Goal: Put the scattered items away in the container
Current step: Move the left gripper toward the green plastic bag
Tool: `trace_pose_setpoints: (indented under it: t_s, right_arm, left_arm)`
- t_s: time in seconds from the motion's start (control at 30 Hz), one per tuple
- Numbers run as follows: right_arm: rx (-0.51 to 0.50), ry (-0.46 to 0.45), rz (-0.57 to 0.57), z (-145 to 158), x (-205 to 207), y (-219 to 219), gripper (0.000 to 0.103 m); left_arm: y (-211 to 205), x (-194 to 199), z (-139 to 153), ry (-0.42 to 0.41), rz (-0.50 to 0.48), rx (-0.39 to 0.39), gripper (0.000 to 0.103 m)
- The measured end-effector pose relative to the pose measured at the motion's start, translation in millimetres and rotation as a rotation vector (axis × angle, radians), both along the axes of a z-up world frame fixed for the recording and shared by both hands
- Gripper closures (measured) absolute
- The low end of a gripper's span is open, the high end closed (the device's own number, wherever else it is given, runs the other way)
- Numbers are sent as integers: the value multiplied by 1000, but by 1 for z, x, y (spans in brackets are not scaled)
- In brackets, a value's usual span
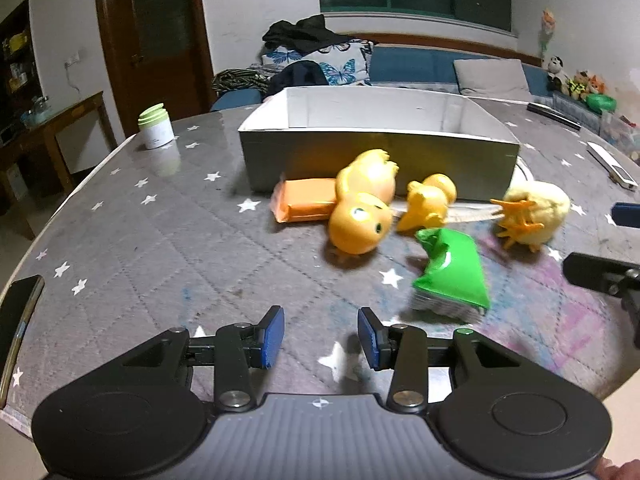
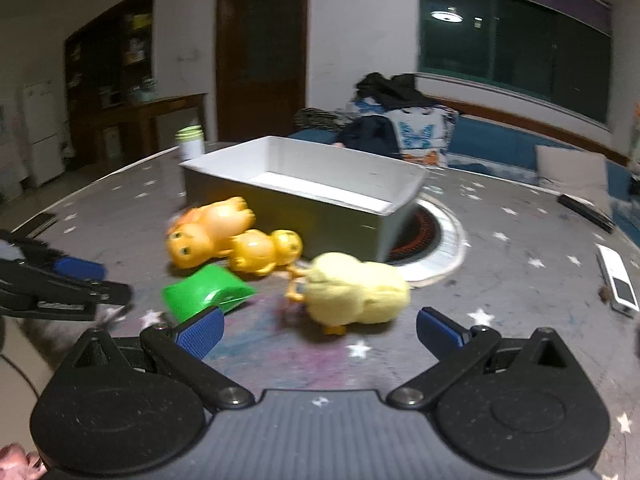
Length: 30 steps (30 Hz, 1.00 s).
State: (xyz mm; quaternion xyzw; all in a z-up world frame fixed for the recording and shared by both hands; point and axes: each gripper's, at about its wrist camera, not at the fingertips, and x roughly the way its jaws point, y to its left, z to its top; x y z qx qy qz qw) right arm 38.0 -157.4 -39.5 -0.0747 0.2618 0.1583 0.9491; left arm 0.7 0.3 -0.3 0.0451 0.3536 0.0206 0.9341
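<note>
A grey open box (image 1: pixel 380 156) (image 2: pixel 304 196) stands mid-table, empty as far as I see. In front of it lie an orange packet (image 1: pixel 304 200), a large orange rubber duck (image 1: pixel 362 210) (image 2: pixel 204 232), a small orange duck (image 1: pixel 430 200) (image 2: pixel 266 252), a green packet (image 1: pixel 452 276) (image 2: pixel 204 290) and a pale yellow fluffy chick (image 1: pixel 534 212) (image 2: pixel 354 288). My left gripper (image 1: pixel 321 336) is open and empty, short of the ducks. My right gripper (image 2: pixel 320 332) is wide open and empty, just before the chick; it shows at the left wrist view's right edge (image 1: pixel 600 276).
A white jar with green lid (image 1: pixel 155 128) (image 2: pixel 190 142) stands far left. A phone (image 1: pixel 18 320) lies at the left table edge, a white remote (image 2: pixel 618 284) (image 1: pixel 612 164) at right. A round burner ring (image 2: pixel 432 236) sits beside the box. A sofa lies beyond.
</note>
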Motion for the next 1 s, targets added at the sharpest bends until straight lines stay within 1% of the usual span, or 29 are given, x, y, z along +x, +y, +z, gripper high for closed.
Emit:
trace_pose_setpoints:
  t_s: [0.07, 0.13, 0.17, 0.2, 0.23, 0.4, 0.53, 0.6, 0.7, 0.77, 1.0]
  right_arm:
    - [-16, 1, -11, -2, -2, 10, 0]
    - [-33, 1, -21, -4, -4, 21, 0]
    - [-41, 2, -27, -5, -5, 26, 0]
    - [-49, 2, -32, -6, -6, 31, 0]
    - [-58, 2, -37, -7, -7, 36, 0]
    - [-99, 4, -64, -11, -12, 62, 0]
    - [-103, 33, -36, -9, -19, 68, 0]
    - [-115, 64, -36, -7, -14, 84, 0]
    - [-111, 91, -17, -11, -11, 92, 0]
    - [-101, 96, -7, -13, -13, 91, 0]
    - [-51, 119, 76, -7, -10, 58, 0]
  left_arm:
    - [0, 1, 0, 0, 6, -5, 60]
    - [-11, -1, -3, -6, -8, 23, 60]
    - [-14, -4, -3, -9, -12, 22, 60]
    - [-17, -6, -3, -12, -15, 20, 60]
    - [-10, -7, -4, -9, -23, -4, 60]
    - [-11, -9, -4, 0, -26, -12, 60]
    - [-10, -9, -2, 10, -26, -15, 60]
    - [-10, -10, -2, 14, -26, -16, 60]
    - [-10, -10, -1, 21, -27, -16, 60]
    - [-10, -10, -1, 24, -28, -16, 60]
    - [-12, -10, -2, 33, -30, -11, 60]
